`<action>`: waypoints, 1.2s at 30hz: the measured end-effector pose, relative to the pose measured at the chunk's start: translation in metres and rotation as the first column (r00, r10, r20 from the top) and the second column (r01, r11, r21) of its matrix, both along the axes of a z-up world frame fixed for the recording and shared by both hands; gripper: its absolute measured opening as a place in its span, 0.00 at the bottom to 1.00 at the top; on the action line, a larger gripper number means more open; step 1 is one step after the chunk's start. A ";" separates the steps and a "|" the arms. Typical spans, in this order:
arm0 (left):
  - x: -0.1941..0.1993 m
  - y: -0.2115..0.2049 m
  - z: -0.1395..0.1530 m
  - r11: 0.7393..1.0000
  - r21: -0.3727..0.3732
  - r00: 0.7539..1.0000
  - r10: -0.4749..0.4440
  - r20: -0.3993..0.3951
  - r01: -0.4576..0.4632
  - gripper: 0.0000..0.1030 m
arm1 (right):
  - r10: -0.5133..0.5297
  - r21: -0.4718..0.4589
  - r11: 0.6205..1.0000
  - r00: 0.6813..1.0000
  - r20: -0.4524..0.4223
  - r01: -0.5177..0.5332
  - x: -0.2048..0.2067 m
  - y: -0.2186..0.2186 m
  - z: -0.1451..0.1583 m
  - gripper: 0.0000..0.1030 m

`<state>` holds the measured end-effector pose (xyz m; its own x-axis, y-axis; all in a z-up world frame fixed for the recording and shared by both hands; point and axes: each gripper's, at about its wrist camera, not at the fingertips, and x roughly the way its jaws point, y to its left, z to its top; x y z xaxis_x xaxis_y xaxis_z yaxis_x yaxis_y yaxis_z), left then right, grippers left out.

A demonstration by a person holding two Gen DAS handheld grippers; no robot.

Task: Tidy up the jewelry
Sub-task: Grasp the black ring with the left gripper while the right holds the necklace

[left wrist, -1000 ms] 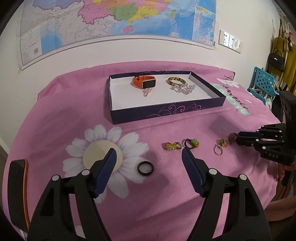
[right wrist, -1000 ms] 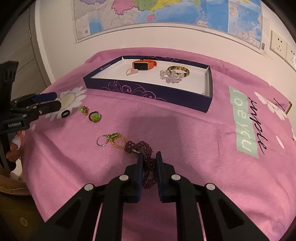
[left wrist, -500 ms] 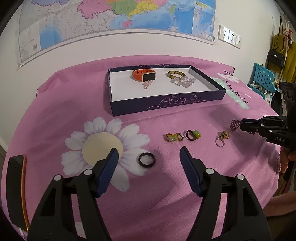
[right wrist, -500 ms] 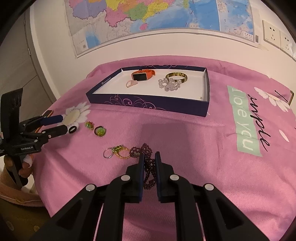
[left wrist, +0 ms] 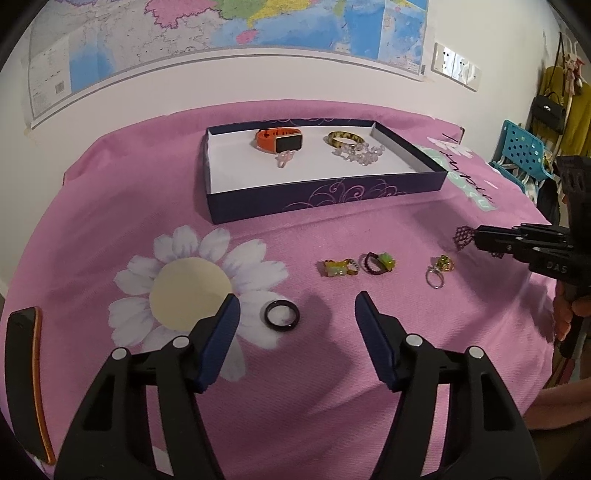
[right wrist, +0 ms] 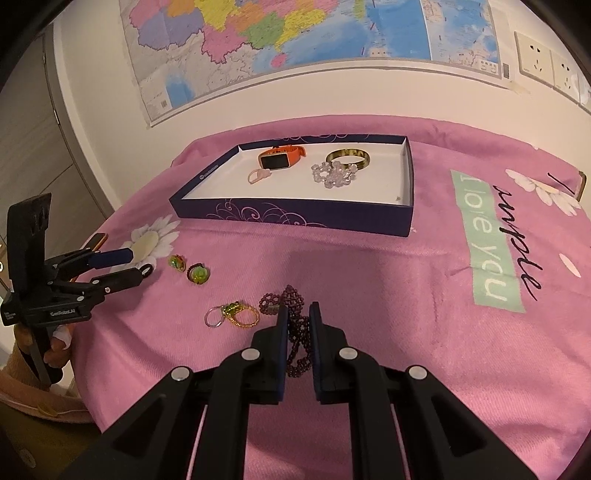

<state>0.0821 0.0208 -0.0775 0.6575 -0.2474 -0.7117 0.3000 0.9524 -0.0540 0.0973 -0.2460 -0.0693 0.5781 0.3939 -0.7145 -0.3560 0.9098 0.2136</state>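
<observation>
I see open pink cloth (left wrist: 110, 221) left of the box (left wrist: 317, 201), while scattered rings (left wrist: 378, 263) crowd its near side.

A wall map (left wrist: 229, 29) hangs above the pink flowered cloth (left wrist: 110, 206); wall sockets (right wrist: 543, 59) sit right of it.

Woven pink cloth (left wrist: 110, 206), glossy black ring (left wrist: 282, 316), cardboard box (left wrist: 325, 201)

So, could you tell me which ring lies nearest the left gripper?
The plain black ring, alone between the left gripper's open jaws; the others carry green stones.
</observation>
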 end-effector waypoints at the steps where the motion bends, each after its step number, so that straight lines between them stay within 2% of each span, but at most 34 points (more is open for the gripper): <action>1: 0.000 -0.002 -0.001 1.000 0.007 1.000 -0.004 0.000 0.004 0.61 | 0.000 -0.001 1.000 1.000 -0.003 0.000 0.000 0.000 -0.001 0.09; 5: 0.003 -0.005 -0.005 1.000 0.020 1.000 -0.012 -0.021 0.012 0.57 | 0.000 0.004 1.000 1.000 -0.011 0.000 0.001 0.000 -0.004 0.09; 10: 0.011 -0.004 -0.012 1.000 0.017 0.997 0.001 -0.073 0.000 0.37 | -0.001 0.010 1.000 1.000 -0.009 0.001 0.002 0.000 -0.003 0.10; 16: 0.012 -0.002 -0.013 1.000 0.014 0.997 0.016 -0.076 -0.015 0.23 | 0.001 0.019 1.000 1.000 0.000 -0.001 0.003 0.000 -0.001 0.10; 24: 0.010 -0.001 -0.009 1.000 -0.006 0.997 0.019 -0.071 -0.019 0.22 | 0.008 0.040 0.999 1.000 0.029 -0.009 0.004 0.003 0.007 0.10; 36: 0.008 -0.004 0.023 0.998 -0.057 1.000 -0.007 0.013 0.008 0.22 | 0.021 0.069 0.997 0.996 0.088 -0.027 0.012 0.007 0.028 0.10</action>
<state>0.0898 0.0166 -0.0542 0.6644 -0.2924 -0.6878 0.3082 0.9456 -0.1042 0.1094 -0.2387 -0.0413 0.6268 0.4563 -0.6317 -0.3980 0.8844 0.2439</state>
